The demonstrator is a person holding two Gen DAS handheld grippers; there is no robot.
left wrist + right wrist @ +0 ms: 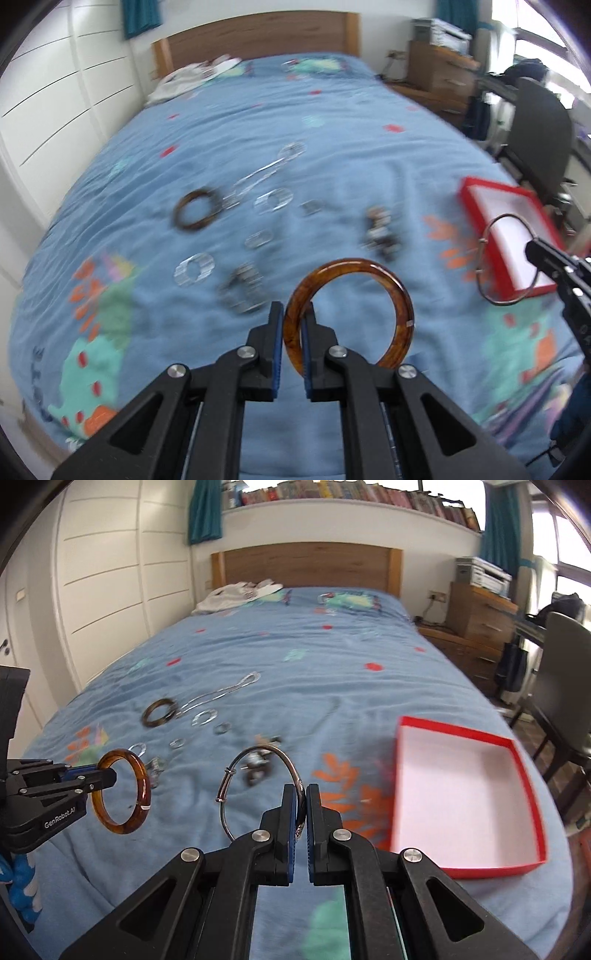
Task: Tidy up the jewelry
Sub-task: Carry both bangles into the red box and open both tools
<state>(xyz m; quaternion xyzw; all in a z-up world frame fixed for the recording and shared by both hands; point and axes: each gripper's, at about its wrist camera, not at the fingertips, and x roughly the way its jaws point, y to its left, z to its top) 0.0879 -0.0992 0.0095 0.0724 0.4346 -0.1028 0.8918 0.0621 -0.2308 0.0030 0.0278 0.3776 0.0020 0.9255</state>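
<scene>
Jewelry is handled by 2 grippers above a blue patterned bedspread (332,672). The left gripper (293,314) is clamped on the rim of an amber bangle (369,291), which stands upright between the blue pads and is held clear of the fabric; the right wrist view shows the same bangle (142,779) at left, gripped at its near edge. The right gripper (301,794) is clamped on a thin silver bangle (258,751), also upright and lifted off the bed; in the left wrist view this silver bangle (495,221) appears in front of the red box (476,206). The red box lies open on the bedspread at right, its white interior (461,794) showing no contents. Remaining pieces lie scattered on the bedspread beyond both grippers: a dark brown bangle (159,712), a silver chain (221,694), several clear or silver rings (205,717) and a dark beaded cluster (380,230), all blurred. A wooden headboard (306,565) stands at the far end.
</scene>
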